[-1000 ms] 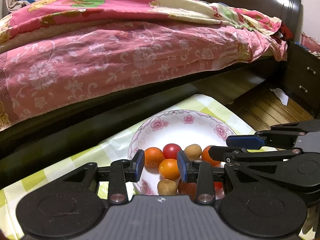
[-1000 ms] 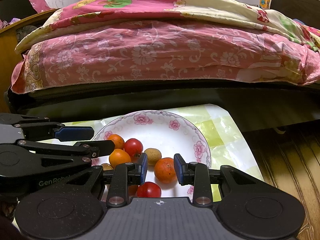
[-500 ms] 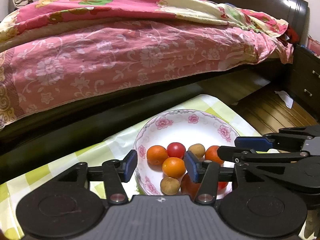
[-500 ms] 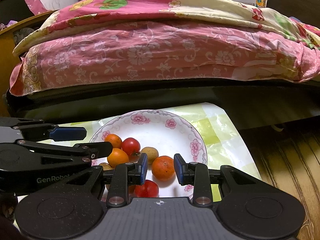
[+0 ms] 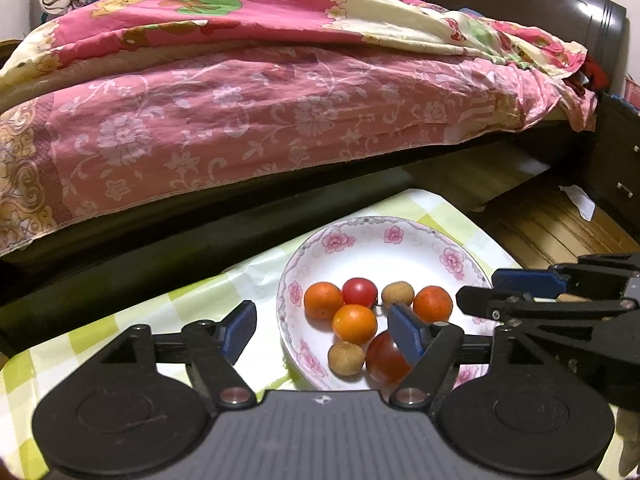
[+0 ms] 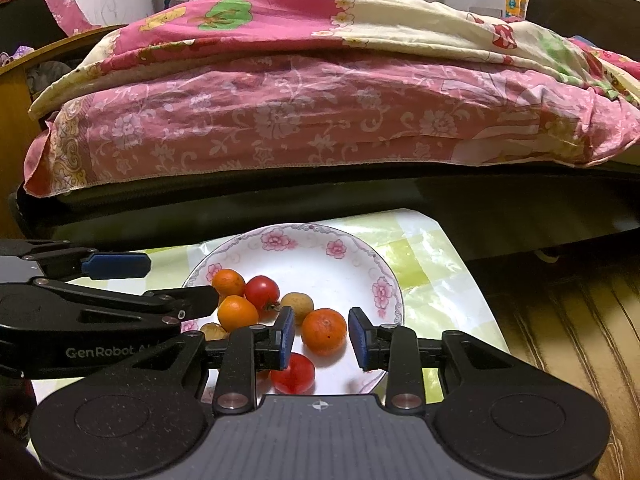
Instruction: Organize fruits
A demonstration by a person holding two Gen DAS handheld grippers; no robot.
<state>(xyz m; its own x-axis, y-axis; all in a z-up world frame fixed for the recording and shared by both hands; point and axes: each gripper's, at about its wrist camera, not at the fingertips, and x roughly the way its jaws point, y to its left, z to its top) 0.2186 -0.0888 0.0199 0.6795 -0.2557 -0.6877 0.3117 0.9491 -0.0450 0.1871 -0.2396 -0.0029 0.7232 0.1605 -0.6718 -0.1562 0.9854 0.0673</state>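
Note:
A white plate with pink flowers (image 5: pixel 372 240) (image 6: pixel 320 236) sits on a green-checked tablecloth (image 5: pixel 200 304). It holds several fruits: oranges (image 5: pixel 354 323) (image 6: pixel 324 331), red tomatoes (image 5: pixel 360 290) (image 6: pixel 262 292) and small brown fruits (image 5: pixel 346 357) (image 6: pixel 296 303). My left gripper (image 5: pixel 322 336) is open wide above the plate's left rim, holding nothing. My right gripper (image 6: pixel 322 336) is open, its pads on either side of one orange without touching it. Each gripper shows side-on in the other's view.
A bed with a pink floral quilt (image 5: pixel 260 92) (image 6: pixel 320 112) and a dark frame runs right behind the table. The table's right edge drops to a wooden floor (image 5: pixel 552 224) (image 6: pixel 560 320). A dark nightstand (image 5: pixel 616 168) stands at the right.
My left gripper has opened much wider and pulled back a little to the left. My right gripper has opened slightly around the orange. The fruits lie as before.

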